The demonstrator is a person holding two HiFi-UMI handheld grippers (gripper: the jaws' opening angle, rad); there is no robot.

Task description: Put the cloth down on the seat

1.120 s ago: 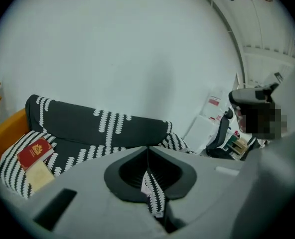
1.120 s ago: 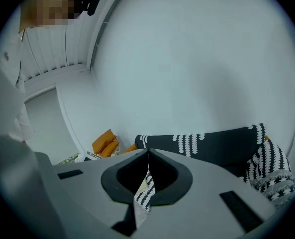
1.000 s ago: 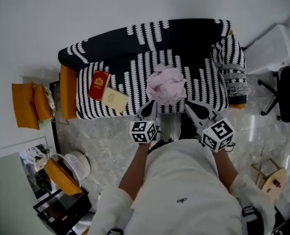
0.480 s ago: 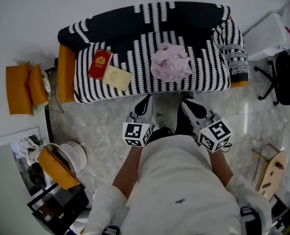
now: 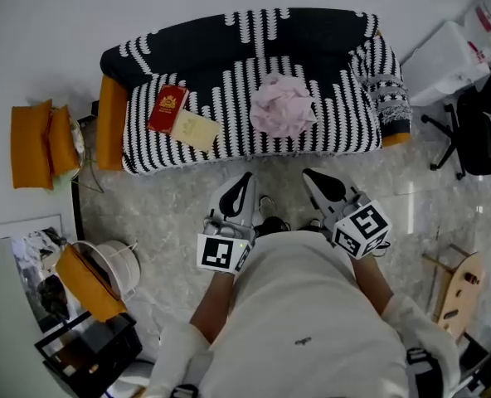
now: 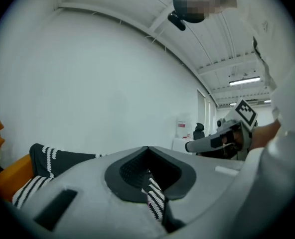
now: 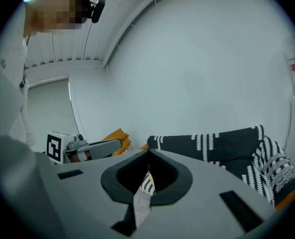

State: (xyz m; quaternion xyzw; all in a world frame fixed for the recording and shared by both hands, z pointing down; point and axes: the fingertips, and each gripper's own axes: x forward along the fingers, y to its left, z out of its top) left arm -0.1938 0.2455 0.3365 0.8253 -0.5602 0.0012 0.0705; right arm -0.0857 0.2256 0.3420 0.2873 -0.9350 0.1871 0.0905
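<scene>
The pink cloth (image 5: 282, 106) lies crumpled on the seat of the sofa (image 5: 229, 98), which has a black-and-white striped cover. Nothing touches the cloth. Both grippers hang over the marble floor in front of the sofa, well short of its front edge. My left gripper (image 5: 245, 178) is shut and holds nothing; its jaws meet in the left gripper view (image 6: 148, 149). My right gripper (image 5: 308, 173) is likewise shut and empty, with its jaws together in the right gripper view (image 7: 148, 154). The sofa (image 7: 222, 143) lies ahead of it.
A red book (image 5: 167, 109) and a cream booklet (image 5: 195, 129) lie on the seat to the left of the cloth. Orange cushions (image 5: 31, 143) sit left of the sofa. An office chair (image 5: 476, 131) and a white bag (image 5: 444, 52) stand at the right. A white bucket (image 5: 117, 264) stands at lower left.
Both grippers have drawn back from the cloth and the sofa's front edge toward the person's body. The cloth has stayed on the seat.
</scene>
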